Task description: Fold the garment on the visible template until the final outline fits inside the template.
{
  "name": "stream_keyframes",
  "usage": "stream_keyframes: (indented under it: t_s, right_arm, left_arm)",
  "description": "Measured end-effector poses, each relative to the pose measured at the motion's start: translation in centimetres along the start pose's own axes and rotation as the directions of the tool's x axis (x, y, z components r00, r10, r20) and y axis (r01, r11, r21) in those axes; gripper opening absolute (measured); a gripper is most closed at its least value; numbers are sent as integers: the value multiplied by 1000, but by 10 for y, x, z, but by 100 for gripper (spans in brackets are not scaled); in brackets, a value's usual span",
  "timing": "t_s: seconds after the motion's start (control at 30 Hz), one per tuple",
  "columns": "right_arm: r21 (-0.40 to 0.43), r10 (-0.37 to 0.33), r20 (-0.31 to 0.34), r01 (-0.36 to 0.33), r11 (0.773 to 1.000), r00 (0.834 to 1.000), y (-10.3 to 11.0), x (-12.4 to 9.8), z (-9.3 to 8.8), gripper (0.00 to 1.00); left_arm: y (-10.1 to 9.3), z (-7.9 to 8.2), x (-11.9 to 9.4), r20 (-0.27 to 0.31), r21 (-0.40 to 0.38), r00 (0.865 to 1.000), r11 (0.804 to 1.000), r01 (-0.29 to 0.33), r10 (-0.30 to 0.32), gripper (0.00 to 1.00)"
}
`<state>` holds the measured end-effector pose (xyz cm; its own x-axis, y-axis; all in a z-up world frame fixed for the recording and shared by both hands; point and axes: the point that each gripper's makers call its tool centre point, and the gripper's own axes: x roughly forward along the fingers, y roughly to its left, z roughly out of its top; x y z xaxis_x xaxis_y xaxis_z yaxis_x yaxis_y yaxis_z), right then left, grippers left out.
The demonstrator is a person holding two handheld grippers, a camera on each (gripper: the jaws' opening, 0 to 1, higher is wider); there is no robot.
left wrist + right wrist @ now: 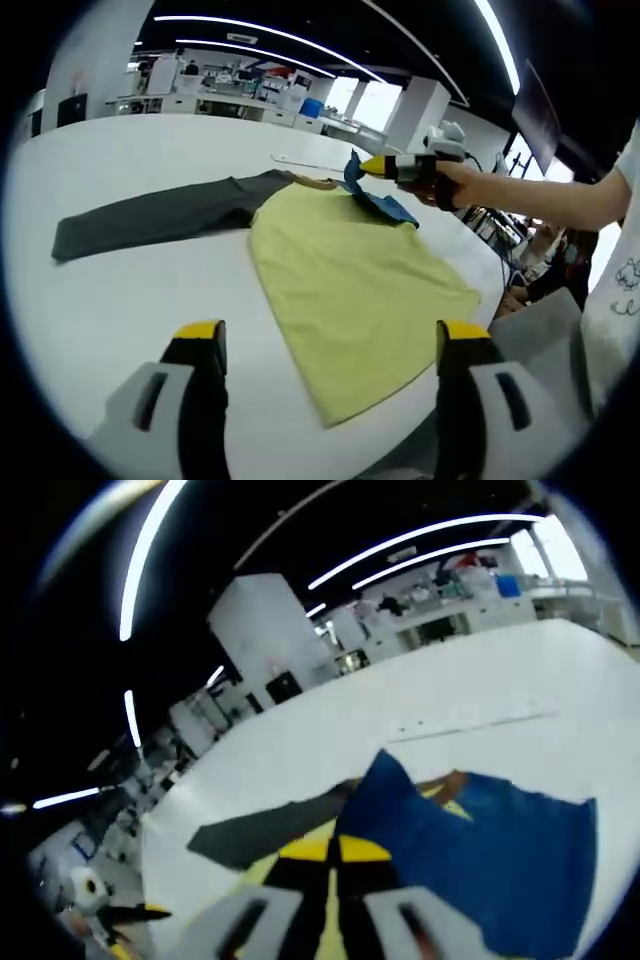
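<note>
Your right gripper (335, 848) clamps the garment's blue sleeve (480, 855), lifting it above the table (400, 720); your left gripper (325, 335) hovers, jaws apart.

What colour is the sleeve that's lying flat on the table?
Dark grey. The sleeve stretches out from the yellow-green shirt body, clearest in the left gripper view.

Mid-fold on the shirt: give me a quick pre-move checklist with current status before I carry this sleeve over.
1. Right gripper shut on the blue sleeve: ok, jaws closed with the fabric lifted.
2. Left gripper free: ok, open above the table.
3. Yellow body lying flat: ok.
4. Grey sleeve folded in: not ok, it is spread out to the side.
5. Template outline under the garment: cannot tell.
</note>
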<state>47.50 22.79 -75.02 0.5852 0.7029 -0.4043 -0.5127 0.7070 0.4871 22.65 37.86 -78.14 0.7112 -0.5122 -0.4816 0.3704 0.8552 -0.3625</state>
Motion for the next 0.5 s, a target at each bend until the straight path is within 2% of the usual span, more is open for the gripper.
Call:
stream_keyframes:
  t_s: [0.27,0.33,0.5]
  right_arm:
    - [-18,57,-15,-57,998,998,29,28,-1,0]
    - [-20,73,-15,-74,997,997,33,37,4,0]
    - [-17,115,-19,-115,993,993,62,54,2,0]
  left_arm:
    - [3,-3,-2,2,-13,1000,1000,-9,9,83]
    - [5,-3,-3,1,-16,1000,1000,-13,13,83]
    - [8,-5,-5,0,-21,1000,1000,-18,18,83]
